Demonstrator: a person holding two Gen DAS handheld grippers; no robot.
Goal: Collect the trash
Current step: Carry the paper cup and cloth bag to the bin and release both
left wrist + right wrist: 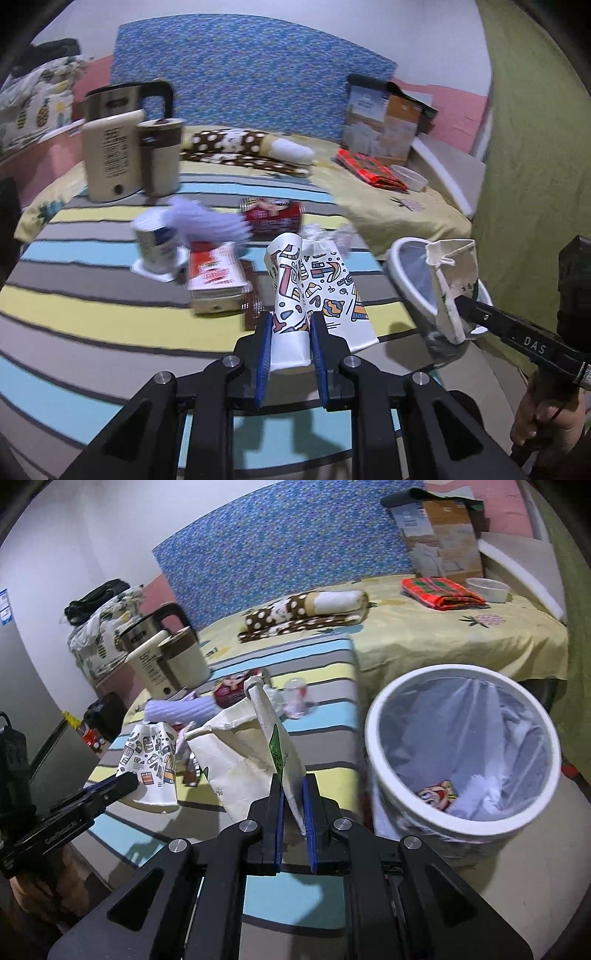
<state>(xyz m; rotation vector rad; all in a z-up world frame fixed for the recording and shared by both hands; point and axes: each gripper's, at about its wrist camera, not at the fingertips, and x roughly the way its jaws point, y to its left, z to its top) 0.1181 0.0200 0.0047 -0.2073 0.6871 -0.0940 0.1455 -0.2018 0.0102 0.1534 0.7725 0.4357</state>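
- On the striped cloth [110, 317] covering the table, litter is spread out: a red can [271, 216] on its side, a small white tub [157, 240], a red-and-white packet [214, 273] and a pale purple object [207, 221], blurred in the left view.
- Beside the table edge stands the white bin [373, 738] with a clear liner; some wrappers already lie at its bottom, so the collecting looks partly done.
- Further back sit a kettle [110, 99], a cream jug [110, 155] and a spotted rolled cloth [236, 147], which do not read as trash.
- The right gripper [293, 812] is clamped on a crumpled cream paper bag [236, 753], pinching one thin fold; the bag hangs over the table just beside the bin, not yet above its mouth.
- The left gripper [290, 350] is closed on a crushed patterned paper cup [295, 280], holding it by its white rim end, well apart from the bin.
- Risk, as I judge it: the bag is held by one fold only, so a swing could tear it free, or its loose corner could catch the bin rim and tip the bin.
- The cup is squashed and could slip from the pads, and both grippers heading for one opening could collide.
- Both grippers tilt downward over the table; a hand [546, 417] grips the right one's handle.
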